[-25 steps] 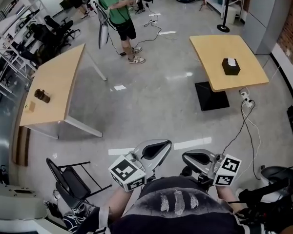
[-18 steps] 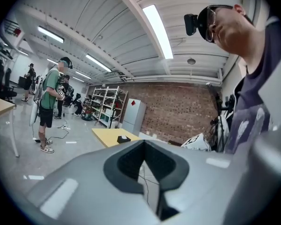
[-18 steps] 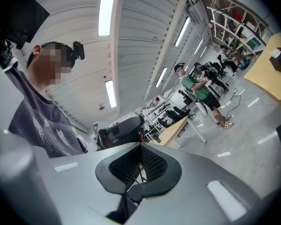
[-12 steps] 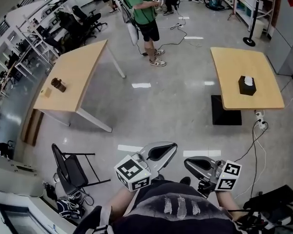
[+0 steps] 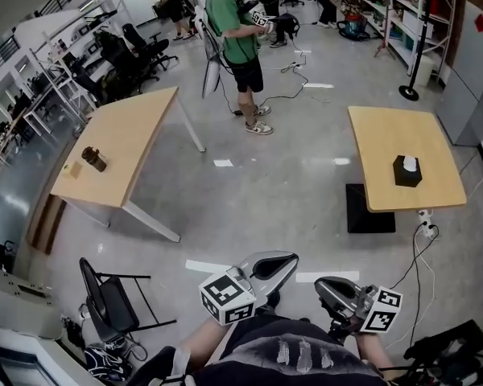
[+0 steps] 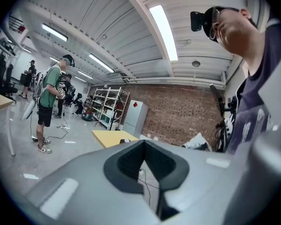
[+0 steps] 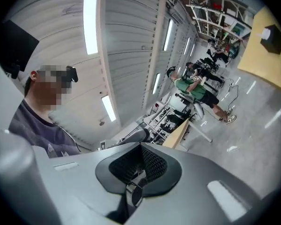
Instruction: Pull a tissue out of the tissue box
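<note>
The fingers of the left gripper (image 6: 145, 172) are pressed together with nothing between them. Those of the right gripper (image 7: 139, 172) are likewise closed and empty. Both are held near the person's chest, above the floor (image 5: 266, 191). The tissue box (image 5: 407, 172), with a tissue (image 5: 409, 164) sticking up, sits on the far right surface (image 5: 386, 135), well apart from both.

The head camera looks steeply down from above the wearer's chest, high over the floor (image 5: 266, 183), with the left gripper (image 5: 271, 267) and right gripper (image 5: 335, 289) close at its bottom edge. The left gripper view faces roughly level across the room. The right gripper view, rolled sideways, tilts up at the ceiling (image 7: 122, 46). All three share the distant table (image 5: 386, 135) bearing the tissue box (image 5: 407, 170), and the person in green (image 5: 235, 30).
</note>
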A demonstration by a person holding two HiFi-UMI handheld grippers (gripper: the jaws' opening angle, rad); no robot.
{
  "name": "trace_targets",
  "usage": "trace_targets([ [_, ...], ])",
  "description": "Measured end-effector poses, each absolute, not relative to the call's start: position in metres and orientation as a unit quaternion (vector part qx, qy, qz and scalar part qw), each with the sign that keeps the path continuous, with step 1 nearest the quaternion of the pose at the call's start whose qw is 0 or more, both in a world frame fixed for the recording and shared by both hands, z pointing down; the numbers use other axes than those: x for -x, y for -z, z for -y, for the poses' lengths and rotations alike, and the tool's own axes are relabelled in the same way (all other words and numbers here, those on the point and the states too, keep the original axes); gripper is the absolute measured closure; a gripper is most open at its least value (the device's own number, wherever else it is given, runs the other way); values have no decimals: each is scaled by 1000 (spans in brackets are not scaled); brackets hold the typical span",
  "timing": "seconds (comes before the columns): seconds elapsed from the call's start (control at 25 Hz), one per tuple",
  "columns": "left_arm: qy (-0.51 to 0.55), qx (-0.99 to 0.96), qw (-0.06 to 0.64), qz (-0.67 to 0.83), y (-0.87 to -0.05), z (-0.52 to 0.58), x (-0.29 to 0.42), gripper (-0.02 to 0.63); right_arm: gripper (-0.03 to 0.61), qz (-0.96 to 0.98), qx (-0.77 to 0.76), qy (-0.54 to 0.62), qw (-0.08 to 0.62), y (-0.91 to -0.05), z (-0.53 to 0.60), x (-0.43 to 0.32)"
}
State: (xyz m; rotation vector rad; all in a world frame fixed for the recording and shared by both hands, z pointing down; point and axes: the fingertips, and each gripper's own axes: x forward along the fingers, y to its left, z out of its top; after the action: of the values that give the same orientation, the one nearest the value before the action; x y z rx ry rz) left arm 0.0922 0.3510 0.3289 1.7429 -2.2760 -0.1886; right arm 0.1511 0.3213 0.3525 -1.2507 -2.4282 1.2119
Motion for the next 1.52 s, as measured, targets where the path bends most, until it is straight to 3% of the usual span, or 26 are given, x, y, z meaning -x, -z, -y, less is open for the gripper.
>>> trace_targets([
  [0.68,74,-646,76,756,-324,-412,26,611,581,865,377,-317,96,-344,-389,-29],
  [1.12,113,-675,94,723,-333,-411,55,612,581,877,358,-296,123,-348,-406,-3],
  [1.52,90,-700,109,700,-332,-345,57,611,581,881,342,-314,95,-350,-356,12],
])
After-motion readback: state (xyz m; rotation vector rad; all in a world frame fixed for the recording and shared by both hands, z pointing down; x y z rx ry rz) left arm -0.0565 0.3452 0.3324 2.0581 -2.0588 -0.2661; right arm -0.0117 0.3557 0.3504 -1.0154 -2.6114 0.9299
